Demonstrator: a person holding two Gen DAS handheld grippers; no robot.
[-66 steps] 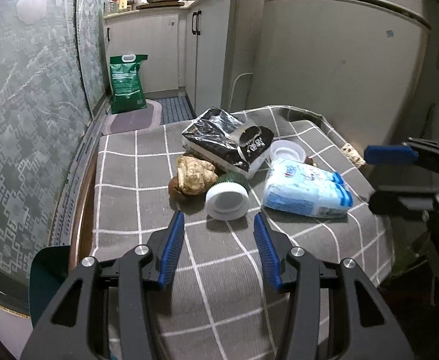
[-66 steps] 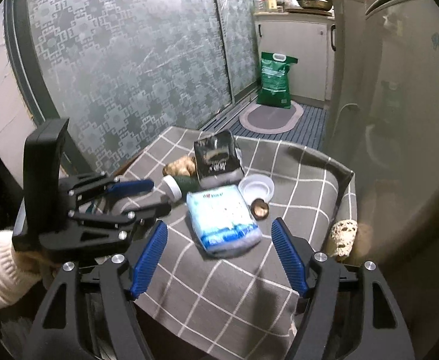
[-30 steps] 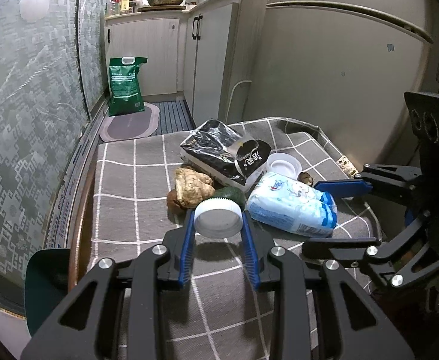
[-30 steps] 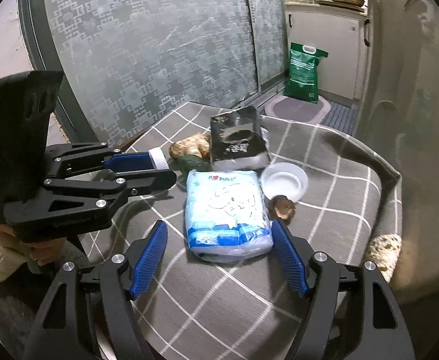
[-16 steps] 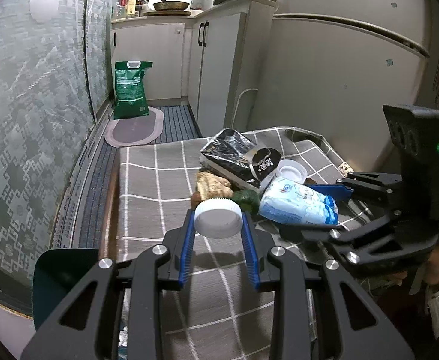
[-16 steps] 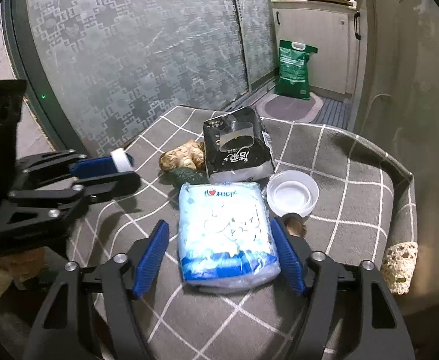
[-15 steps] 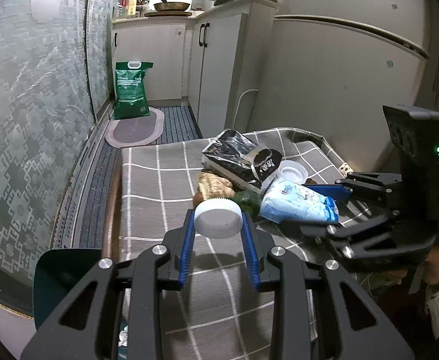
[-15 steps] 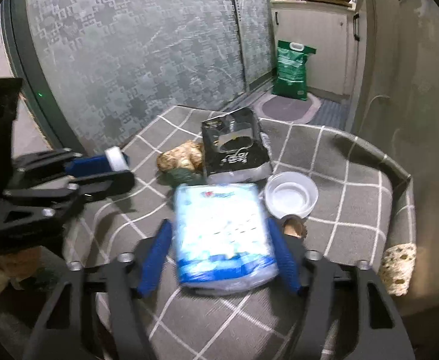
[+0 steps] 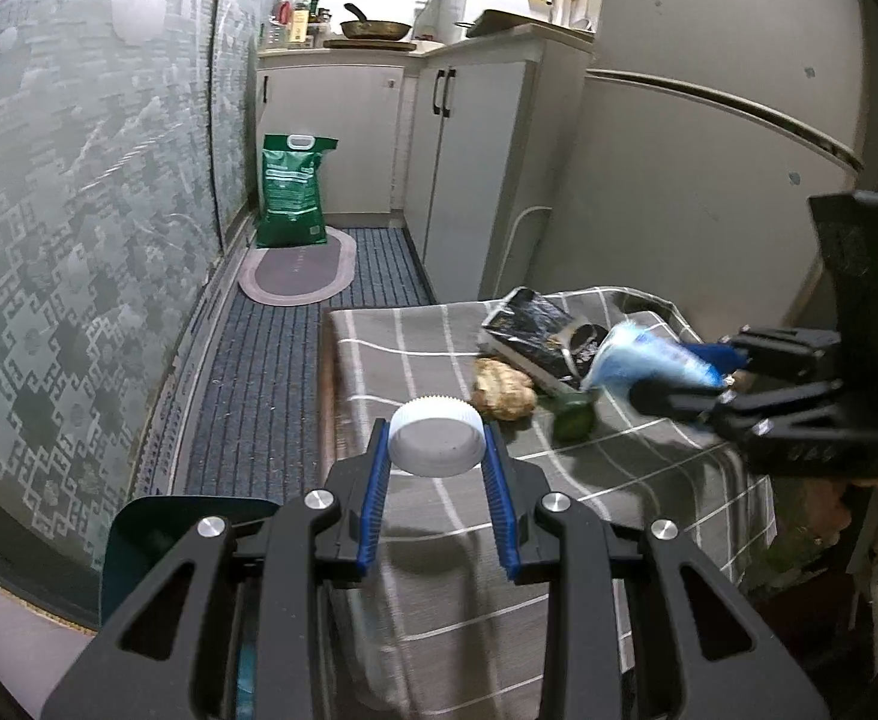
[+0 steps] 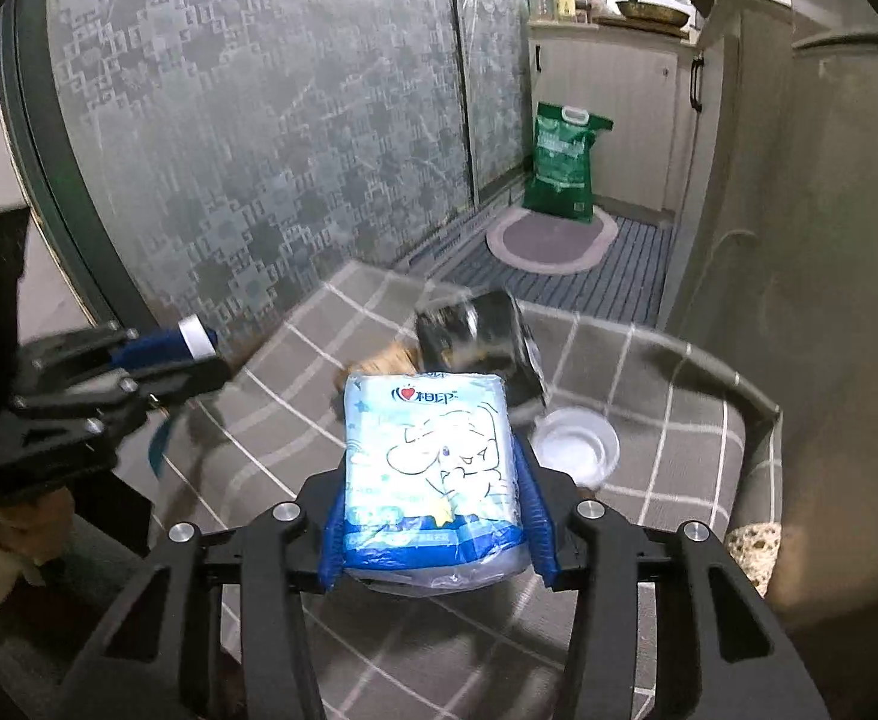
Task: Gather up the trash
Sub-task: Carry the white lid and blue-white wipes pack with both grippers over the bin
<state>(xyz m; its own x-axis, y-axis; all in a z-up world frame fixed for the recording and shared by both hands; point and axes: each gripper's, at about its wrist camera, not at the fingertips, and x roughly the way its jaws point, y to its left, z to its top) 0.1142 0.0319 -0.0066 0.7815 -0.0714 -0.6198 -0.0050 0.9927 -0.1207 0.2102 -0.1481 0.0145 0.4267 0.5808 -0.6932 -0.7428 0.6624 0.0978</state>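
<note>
The left gripper (image 9: 439,468) clamps a white lid (image 9: 437,437) by its rim, lifted clear of the checked cloth (image 9: 589,480); it looks light, stiff and slick, so the rim is the sound hold. The right gripper (image 10: 435,516) is closing on a blue tissue pack (image 10: 429,456) between its pads; soft and crinkly, best squeezed across its width. Beyond lie a black packet (image 10: 475,336), a brown lump (image 9: 502,389) and a white bowl (image 10: 574,443). Open floor lies past the cloth's far edge; the fridge wall (image 9: 679,192) crowds the right.
</note>
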